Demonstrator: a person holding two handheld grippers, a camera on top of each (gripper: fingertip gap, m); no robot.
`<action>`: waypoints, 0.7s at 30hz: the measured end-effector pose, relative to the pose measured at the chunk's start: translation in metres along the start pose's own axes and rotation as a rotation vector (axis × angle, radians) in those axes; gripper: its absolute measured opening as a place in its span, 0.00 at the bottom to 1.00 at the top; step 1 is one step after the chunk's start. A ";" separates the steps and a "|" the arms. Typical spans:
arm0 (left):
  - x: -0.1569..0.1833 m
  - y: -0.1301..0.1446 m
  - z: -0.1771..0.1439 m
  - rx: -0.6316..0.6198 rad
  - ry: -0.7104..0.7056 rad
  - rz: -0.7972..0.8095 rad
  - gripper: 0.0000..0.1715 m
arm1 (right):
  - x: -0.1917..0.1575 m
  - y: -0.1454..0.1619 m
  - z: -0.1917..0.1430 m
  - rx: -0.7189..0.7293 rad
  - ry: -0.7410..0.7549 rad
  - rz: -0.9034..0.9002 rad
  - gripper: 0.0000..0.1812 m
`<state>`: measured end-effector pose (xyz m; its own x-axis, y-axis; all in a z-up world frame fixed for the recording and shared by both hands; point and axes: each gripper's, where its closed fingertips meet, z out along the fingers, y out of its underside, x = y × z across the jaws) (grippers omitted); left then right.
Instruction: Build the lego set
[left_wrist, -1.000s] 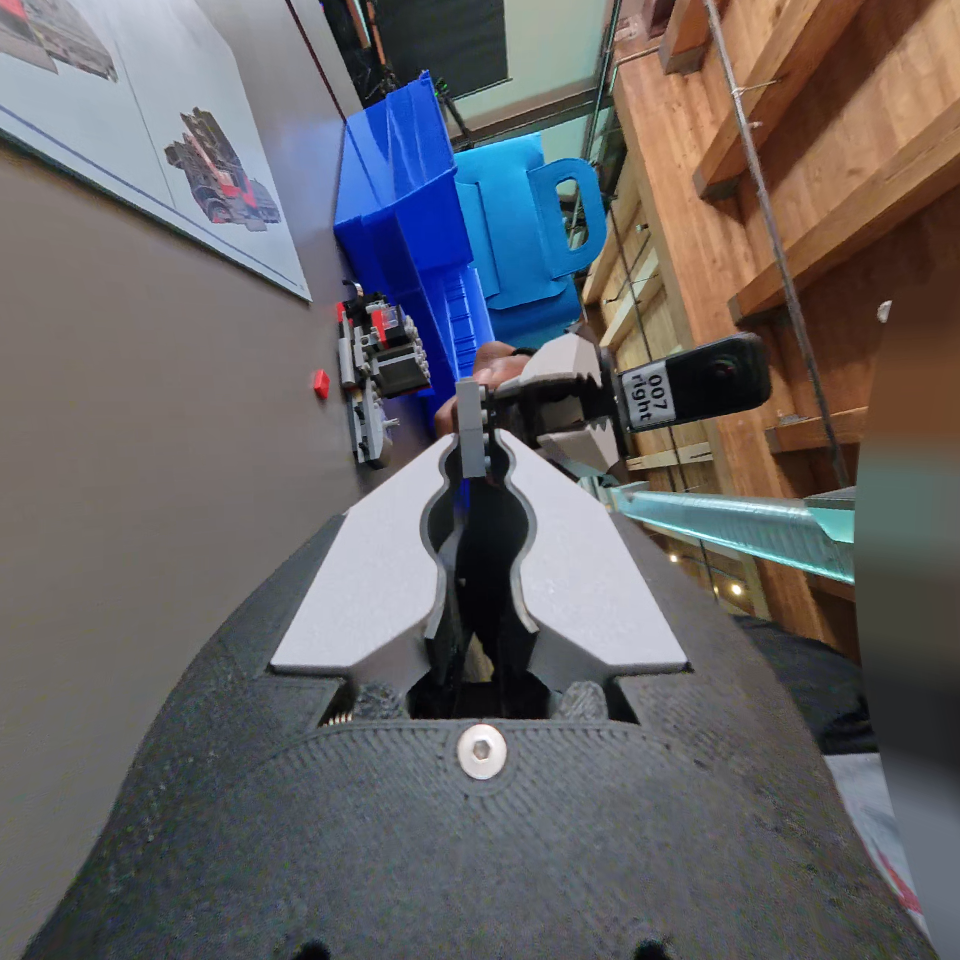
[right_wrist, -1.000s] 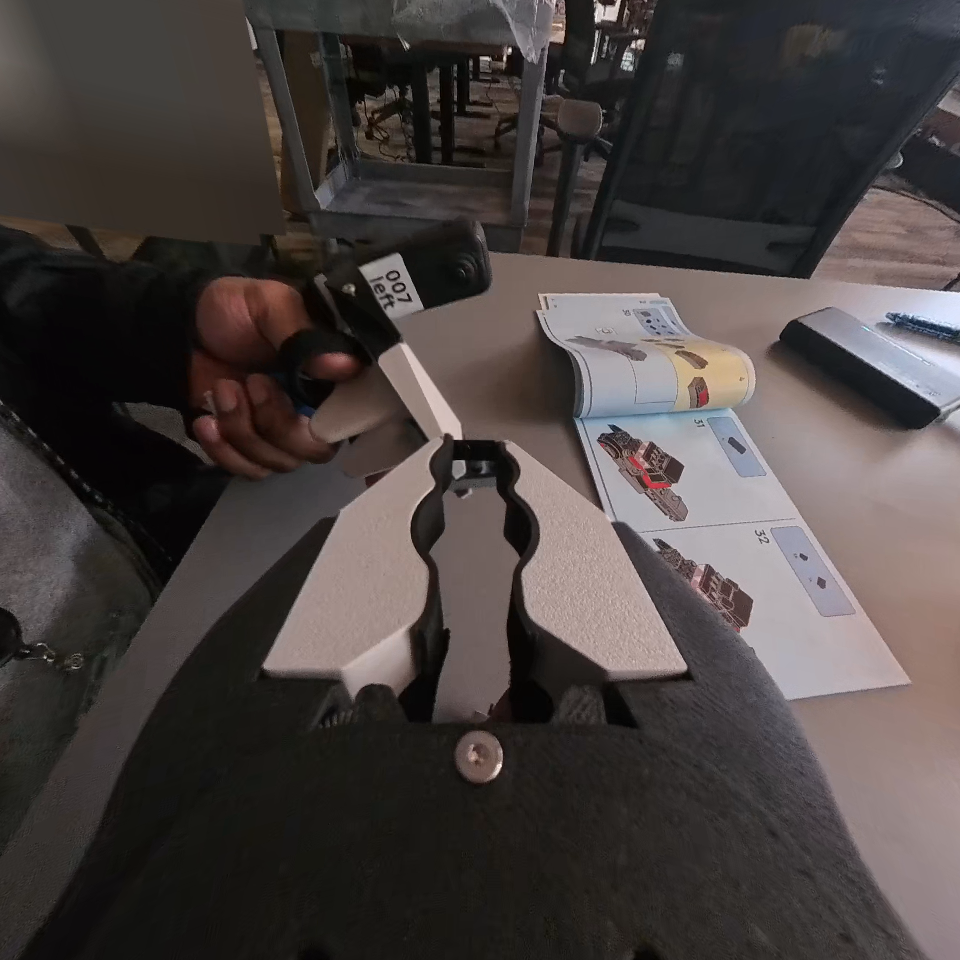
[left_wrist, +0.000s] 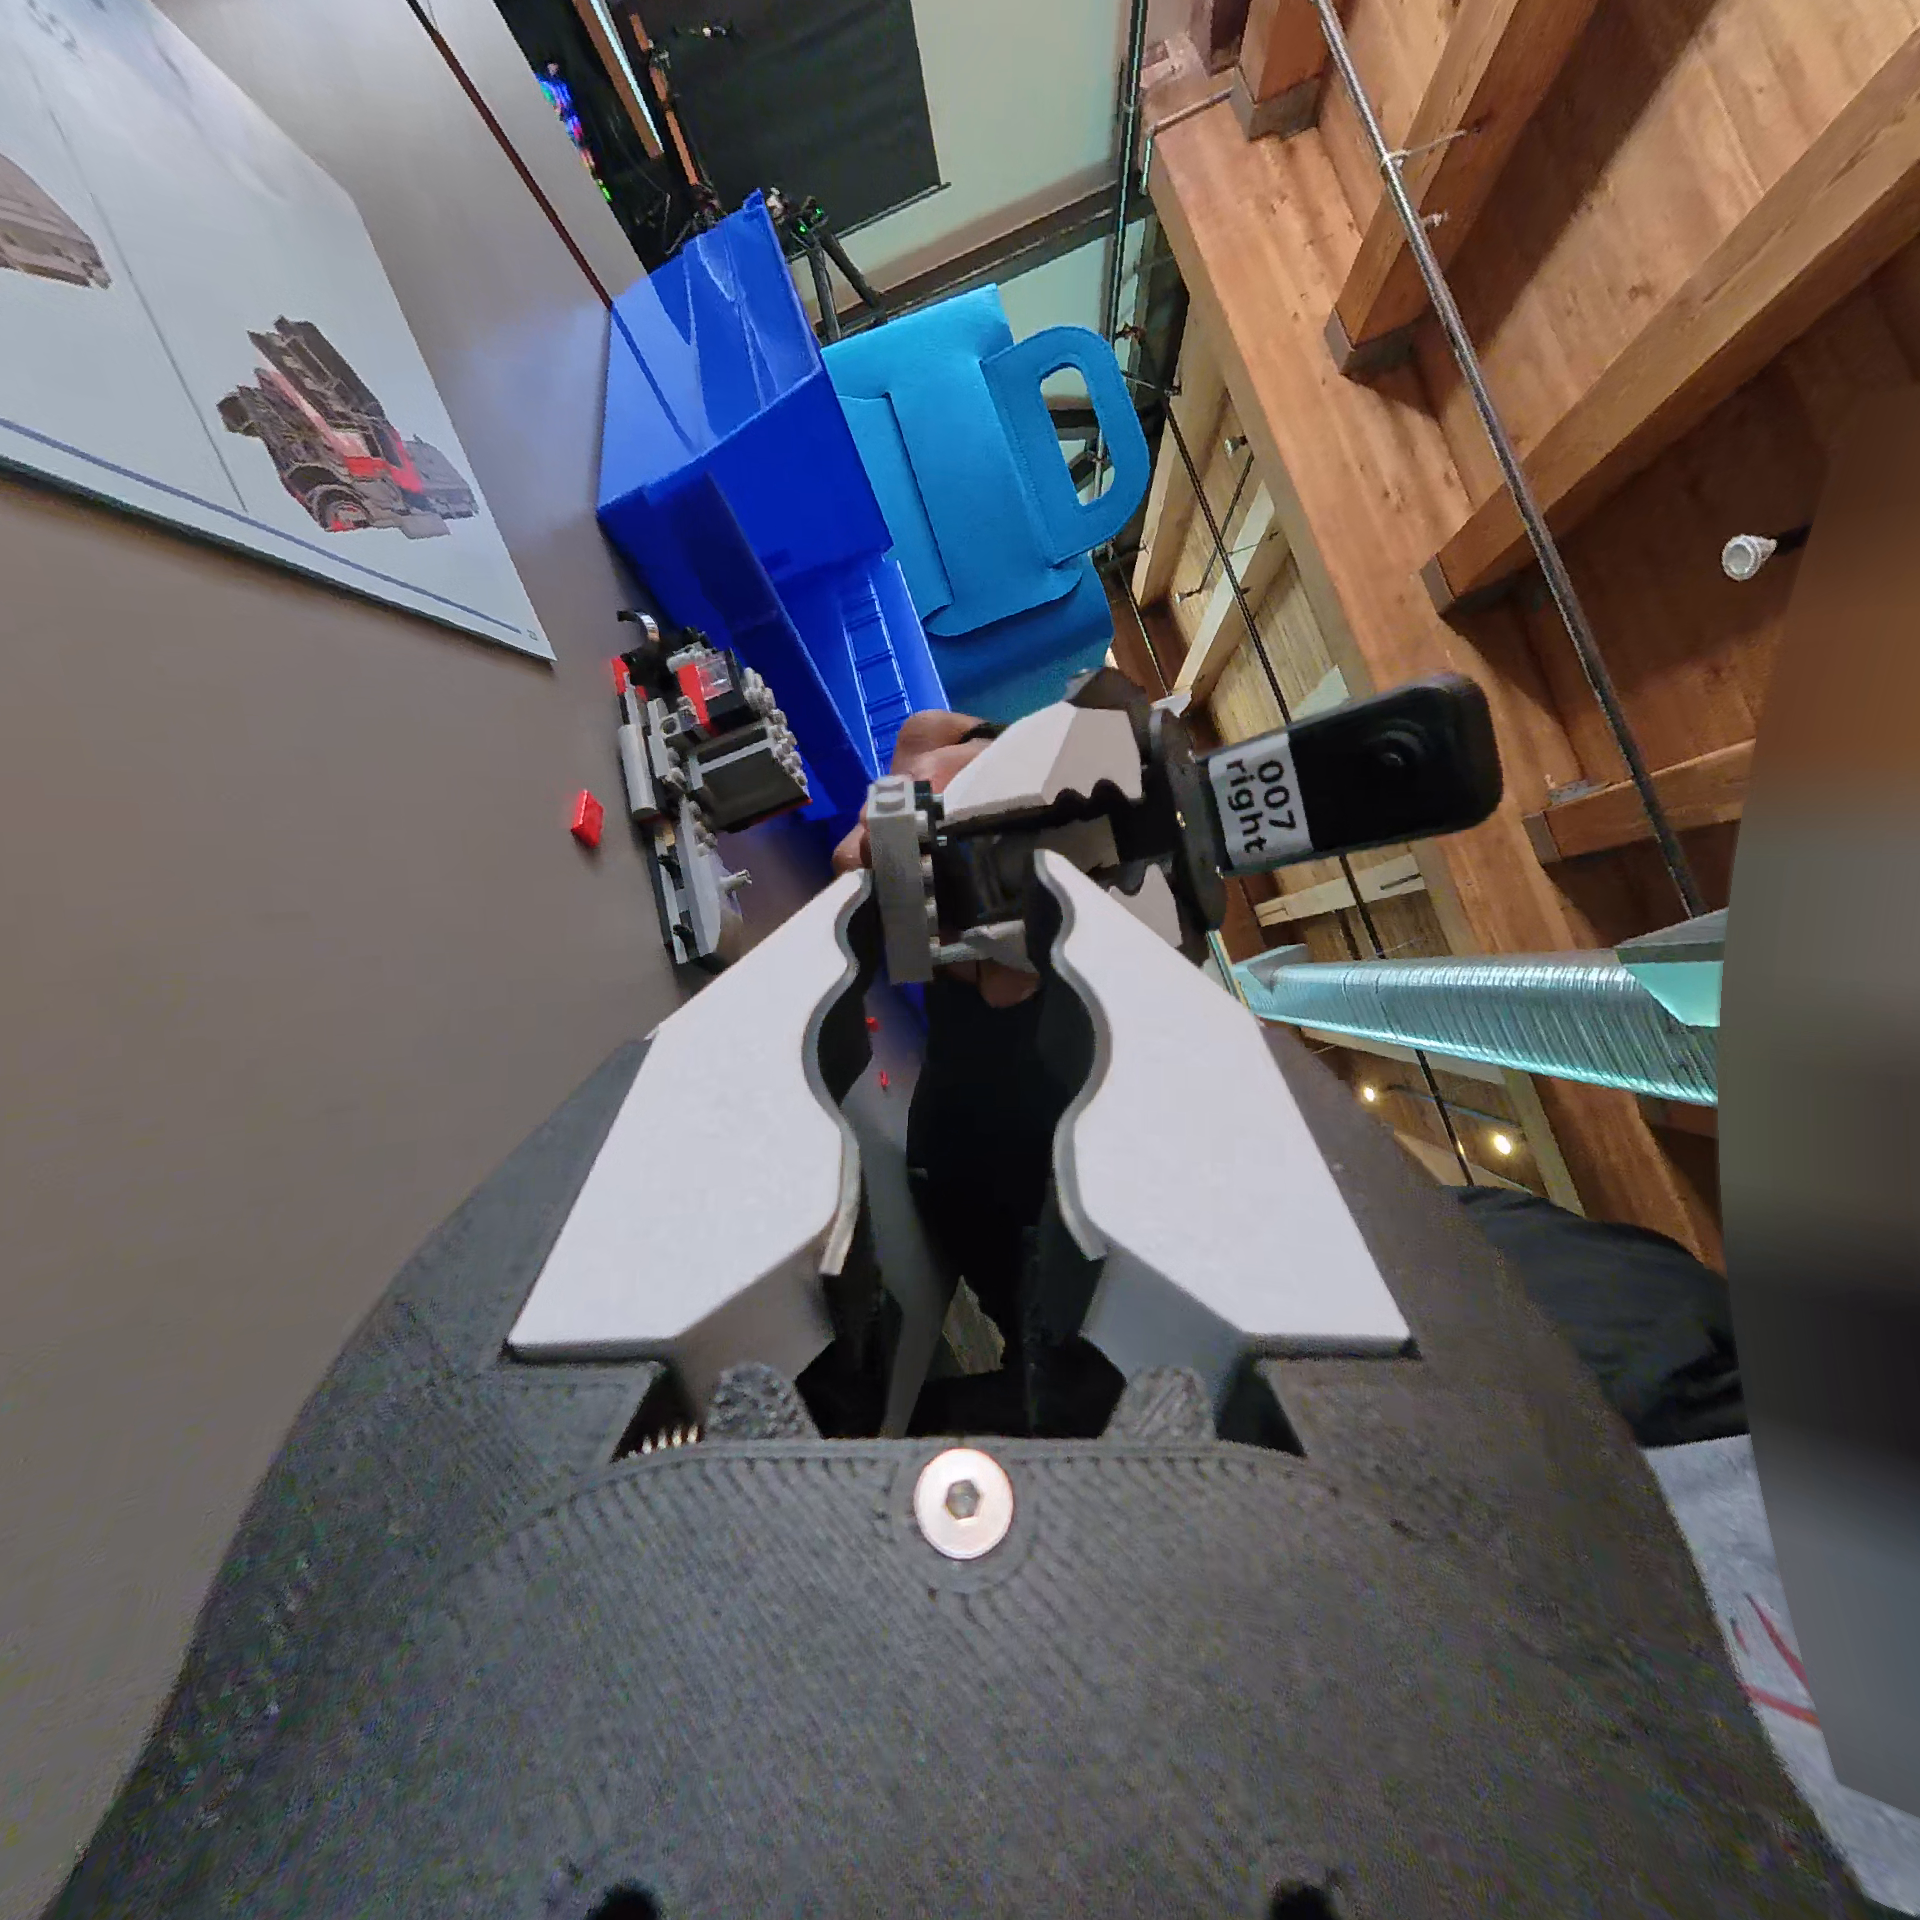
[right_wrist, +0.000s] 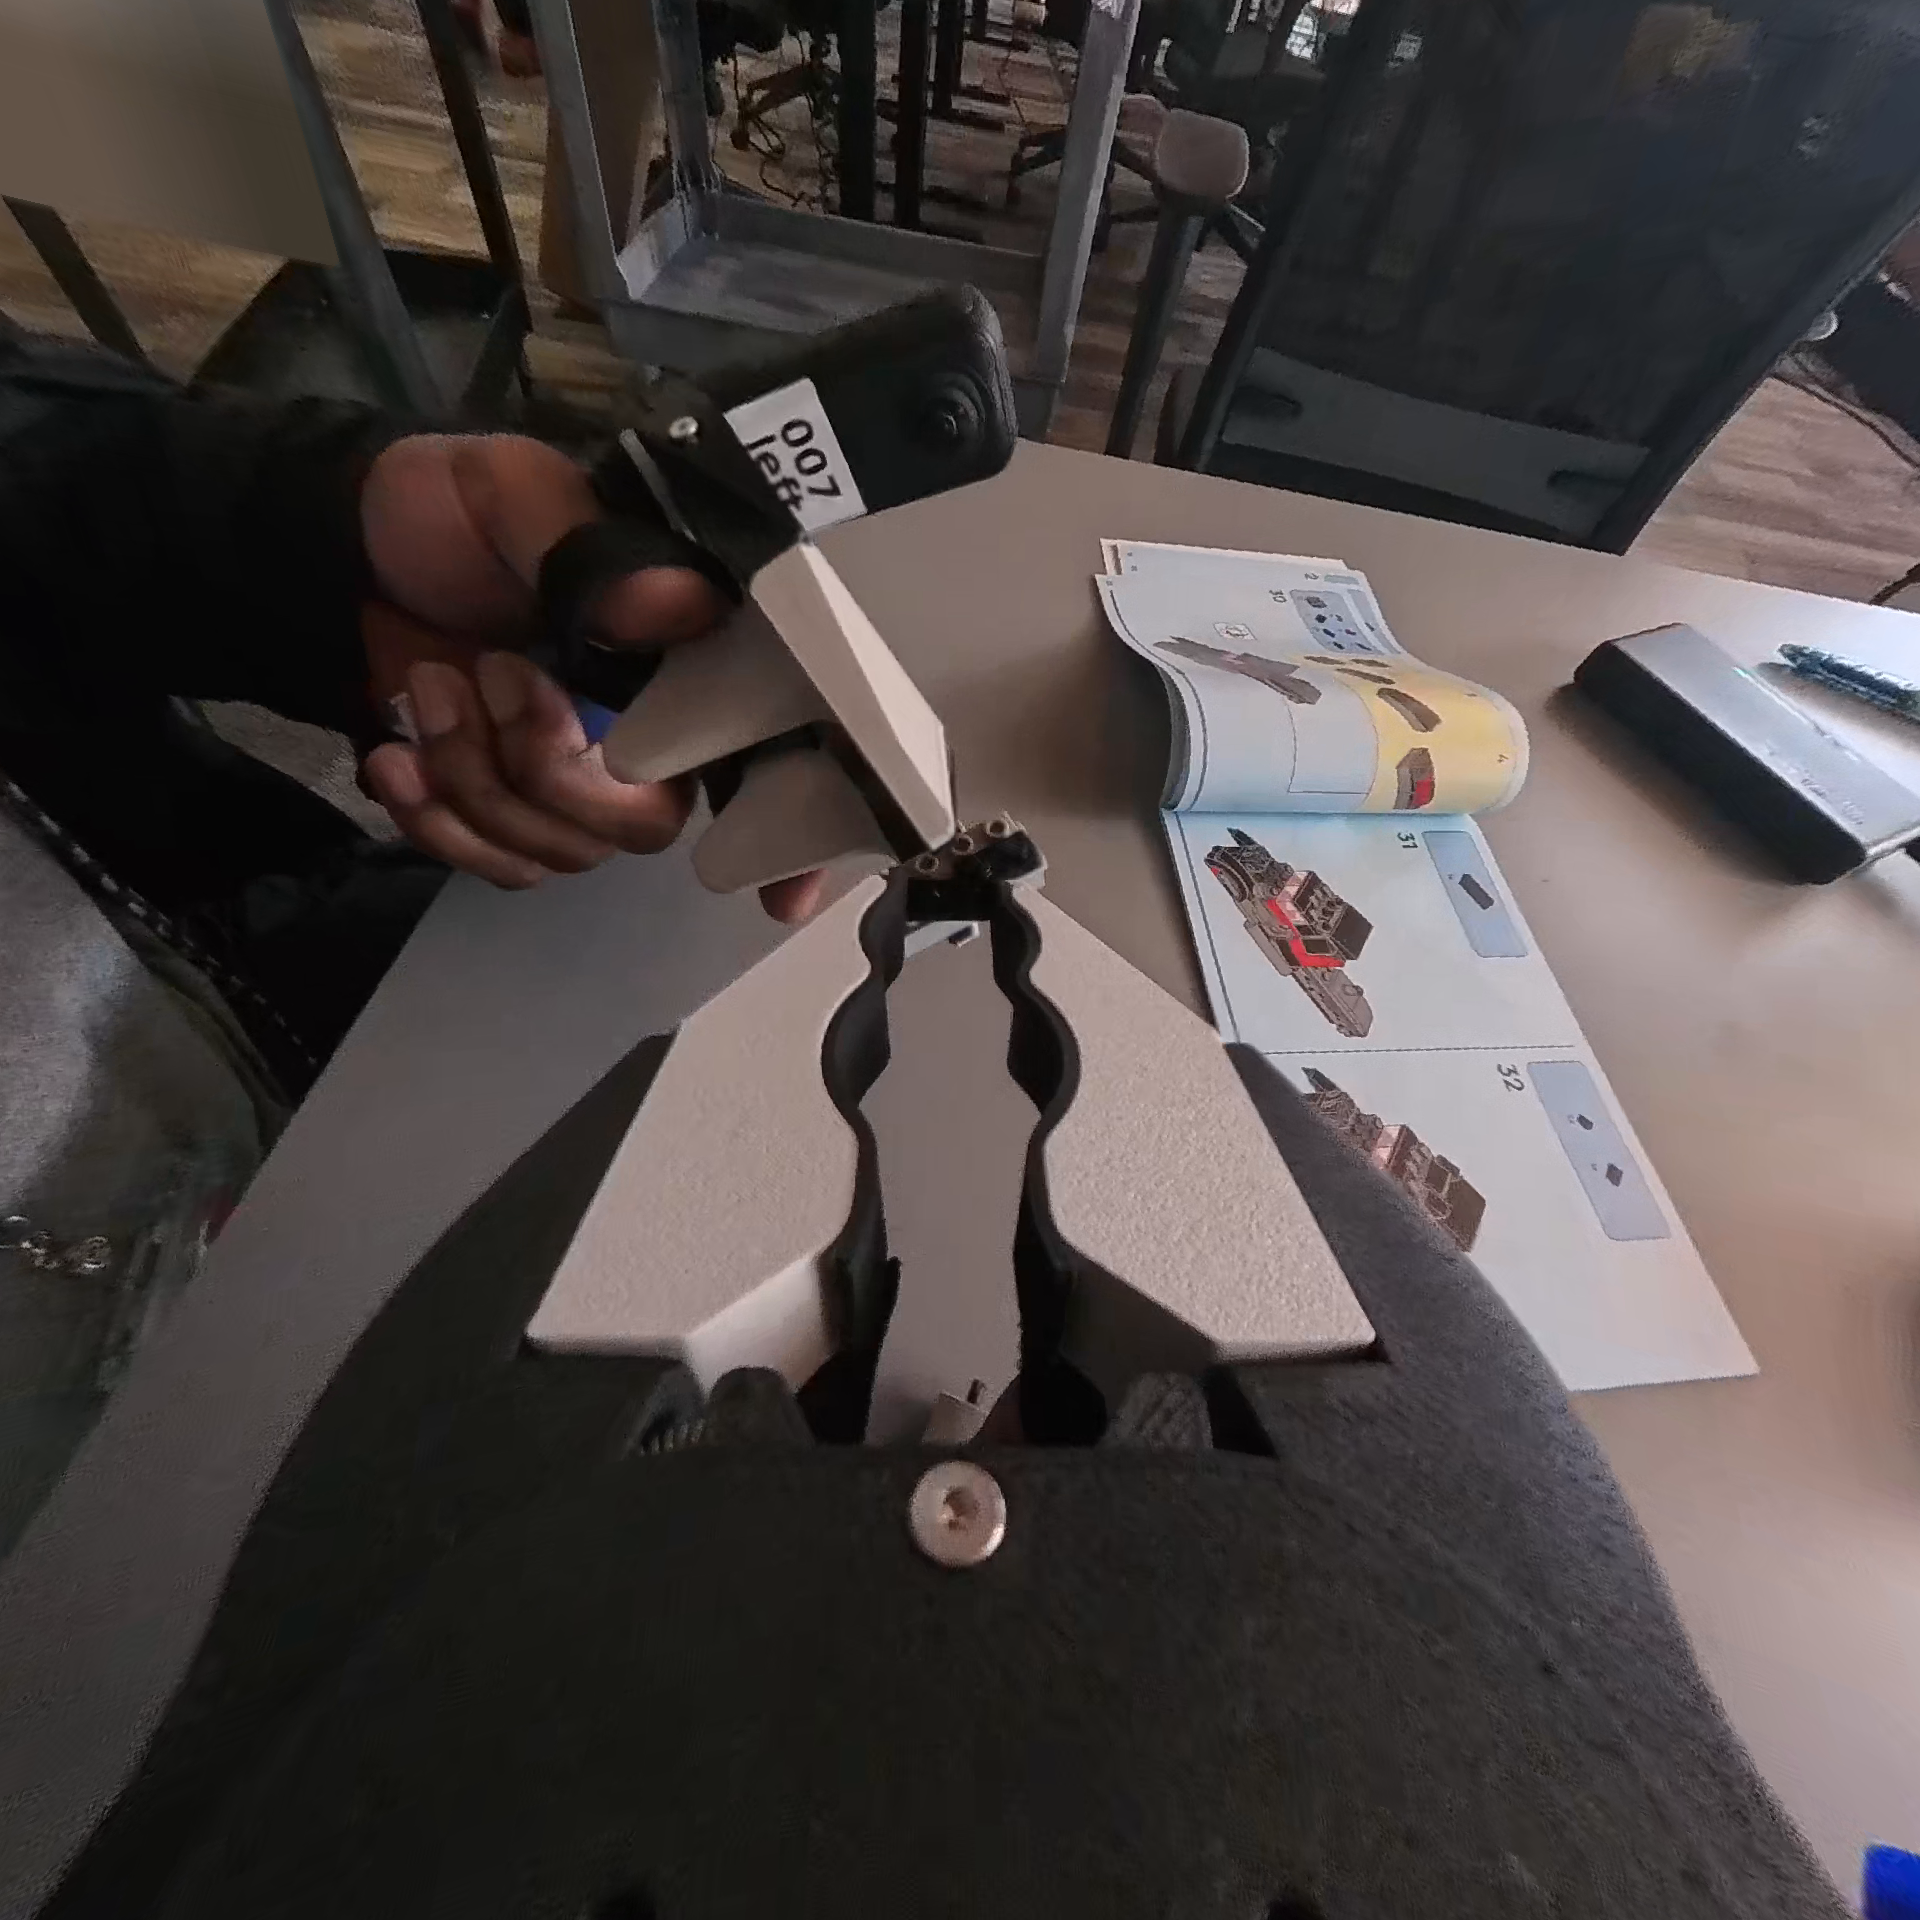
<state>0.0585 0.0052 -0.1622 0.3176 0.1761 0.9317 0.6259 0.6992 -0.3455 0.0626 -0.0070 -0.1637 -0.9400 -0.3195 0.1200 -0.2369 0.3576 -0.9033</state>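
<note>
Since a second ago the two tongs have drawn closer together, and the small grey Lego sub-assembly now sits larger at centre frame in the left wrist view, with more of its studded plate showing.

At the left of that view, the open instruction booklet lies flat on the matte brown bench, kept within sight for reference. Right of it sits a loose red brick, then the partly built grey, black and red truck model, parked beside the glossy blue bin so parts stay close.

At centre, the left tongs are partly closed, and their textured grey fingers appear to pinch the plate. The right tongs reach in from the right and clamp a dark piece against it, probably to press the studs home while the other side braces.

In the right wrist view, the left hand grips its handle at left; the right tongs are pressed on the black-and-grey piece at centre, held in the air above the bench. A dark slab-shaped device lies at the far right.
</note>
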 end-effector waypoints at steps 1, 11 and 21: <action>-0.001 -0.001 0.000 0.006 -0.005 -0.007 0.16 | 0.000 0.001 0.001 -0.008 0.007 -0.013 0.09; -0.007 -0.006 -0.003 0.060 -0.041 -0.061 0.10 | -0.003 0.000 0.005 -0.038 0.037 -0.100 0.09; -0.011 -0.008 -0.004 0.085 -0.048 -0.124 0.11 | -0.002 0.002 0.009 -0.069 0.047 -0.138 0.09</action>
<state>0.0529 -0.0055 -0.1705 0.2058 0.1167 0.9716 0.5947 0.7736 -0.2189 0.0658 -0.0135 -0.1695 -0.9076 -0.3286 0.2613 -0.3788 0.3728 -0.8470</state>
